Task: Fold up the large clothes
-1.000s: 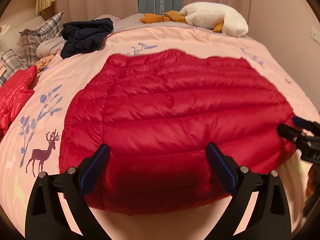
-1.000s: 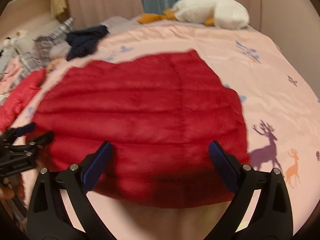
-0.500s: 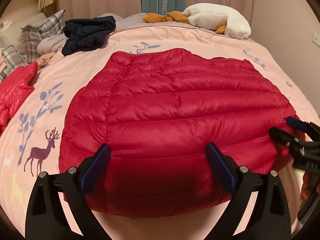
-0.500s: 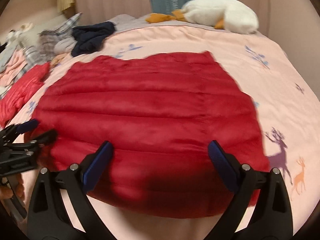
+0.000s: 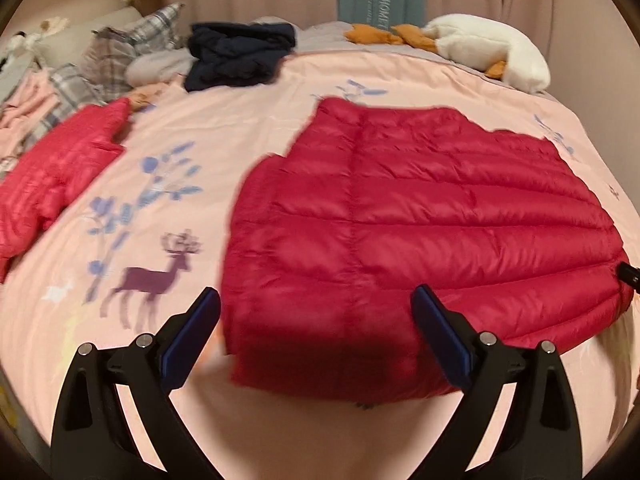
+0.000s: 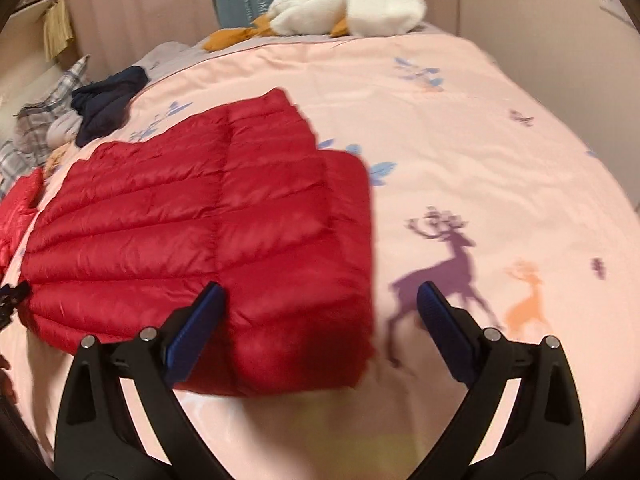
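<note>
Because both views are blurred, the near hem of the red down jacket (image 5: 420, 216) is hard to make out, and the far piles stay unclear. It lies flat on the pink bedspread (image 5: 248, 92). With jaws spread wide and empty, the left gripper (image 5: 316, 324) hangs over its left corner, the right gripper (image 6: 320, 320) over its right edge.

You've got a pink bedspread (image 5: 248, 128) w/ deer print (image 6: 440, 264), white goose plush (image 6: 348, 4) at the far edge, navy clothes pile (image 5: 240, 56) by plaid pillows (image 5: 116, 52).
</note>
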Action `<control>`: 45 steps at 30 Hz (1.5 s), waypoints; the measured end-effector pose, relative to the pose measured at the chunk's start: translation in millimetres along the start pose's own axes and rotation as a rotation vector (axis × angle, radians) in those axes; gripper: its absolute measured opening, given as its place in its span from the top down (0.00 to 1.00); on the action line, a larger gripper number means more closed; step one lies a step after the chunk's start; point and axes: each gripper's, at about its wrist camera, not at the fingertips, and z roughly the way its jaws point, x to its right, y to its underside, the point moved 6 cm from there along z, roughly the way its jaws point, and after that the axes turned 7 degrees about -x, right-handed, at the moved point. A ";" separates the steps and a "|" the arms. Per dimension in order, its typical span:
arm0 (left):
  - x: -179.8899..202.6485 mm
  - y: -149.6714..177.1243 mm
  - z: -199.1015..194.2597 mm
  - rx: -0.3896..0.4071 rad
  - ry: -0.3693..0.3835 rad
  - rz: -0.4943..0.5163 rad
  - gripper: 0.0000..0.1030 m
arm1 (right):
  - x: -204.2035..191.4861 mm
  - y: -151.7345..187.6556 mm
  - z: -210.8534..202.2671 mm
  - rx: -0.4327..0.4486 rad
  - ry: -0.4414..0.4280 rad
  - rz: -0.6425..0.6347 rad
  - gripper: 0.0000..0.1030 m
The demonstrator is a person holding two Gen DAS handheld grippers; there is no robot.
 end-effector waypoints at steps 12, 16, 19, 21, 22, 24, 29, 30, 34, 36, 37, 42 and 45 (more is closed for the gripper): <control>15.0 -22.1 -115.3 0.101 0.037 0.021 0.01 | -45.8 -18.4 -112.8 0.131 -0.098 -0.064 0.02; 20.0 -26.6 -140.2 0.121 0.018 0.024 0.01 | -54.7 -26.6 -145.4 0.167 -0.085 -0.074 0.02; 21.9 -32.4 -162.1 0.145 0.040 0.014 0.01 | -57.8 -33.9 -168.8 0.183 -0.083 -0.052 0.02; 21.6 -36.1 -175.7 0.165 0.058 0.006 0.01 | -60.8 -36.8 -182.7 0.196 -0.111 -0.052 0.02; 21.3 -38.2 -184.8 0.177 0.058 0.001 0.01 | -62.0 -38.1 -188.3 0.201 -0.117 -0.055 0.02; 21.5 -39.8 -199.0 0.207 0.045 0.000 0.01 | -65.6 -36.5 -199.2 0.202 -0.122 -0.054 0.02; 27.6 -30.0 -208.9 0.229 0.001 0.017 0.01 | -75.6 -16.1 -190.9 0.123 -0.163 -0.071 0.02; 29.3 -26.3 -205.8 0.218 0.002 0.021 0.01 | -77.7 -9.0 -183.6 0.100 -0.167 -0.069 0.02; 34.2 -7.0 -179.2 0.142 0.027 -0.003 0.01 | -87.1 15.8 -151.8 0.023 -0.201 -0.060 0.02; 35.4 -0.8 -167.8 0.105 0.034 -0.012 0.01 | -93.2 22.9 -141.5 0.007 -0.201 -0.067 0.02; 36.4 1.5 -161.1 0.087 0.032 -0.011 0.01 | -95.6 24.6 -138.5 0.004 -0.199 -0.072 0.02; 37.4 5.0 -153.9 0.077 0.009 0.000 0.01 | -104.6 24.5 -134.8 0.006 -0.195 -0.099 0.02; 38.1 4.6 -151.0 0.071 0.012 0.002 0.01 | -105.9 21.8 -133.9 0.009 -0.195 -0.104 0.02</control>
